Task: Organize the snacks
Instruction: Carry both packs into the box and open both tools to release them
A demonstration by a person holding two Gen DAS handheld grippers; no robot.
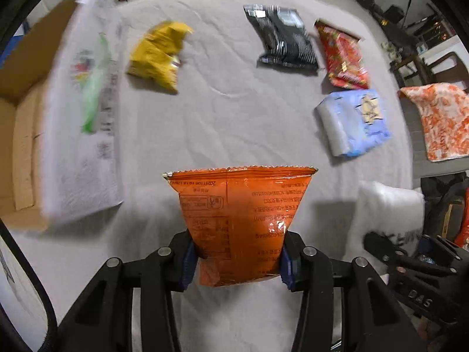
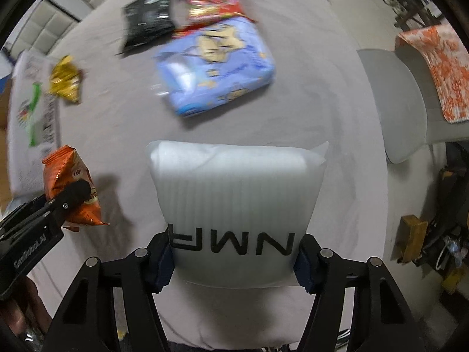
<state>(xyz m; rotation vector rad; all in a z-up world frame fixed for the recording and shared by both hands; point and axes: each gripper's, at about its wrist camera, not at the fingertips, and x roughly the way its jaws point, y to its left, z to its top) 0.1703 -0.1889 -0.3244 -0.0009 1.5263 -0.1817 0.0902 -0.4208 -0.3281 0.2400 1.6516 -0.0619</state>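
My left gripper [image 1: 237,259] is shut on an orange snack bag [image 1: 240,220], held above the grey cloth; the same orange bag [image 2: 70,187] shows at the left of the right wrist view. My right gripper [image 2: 234,264] is shut on a white puffy bag [image 2: 234,205] with black letters, also seen as a white bag [image 1: 387,214] at the right of the left wrist view. On the cloth lie a yellow bag [image 1: 158,55], a black bag [image 1: 281,38], a red bag [image 1: 343,55] and a light-blue pack [image 1: 354,123].
A large white printed bag [image 1: 85,111] lies along the left beside an open cardboard box [image 1: 20,111]. An orange-and-white cloth [image 1: 439,120] hangs over a chair at the right. Furniture and clutter stand beyond the bed's right edge.
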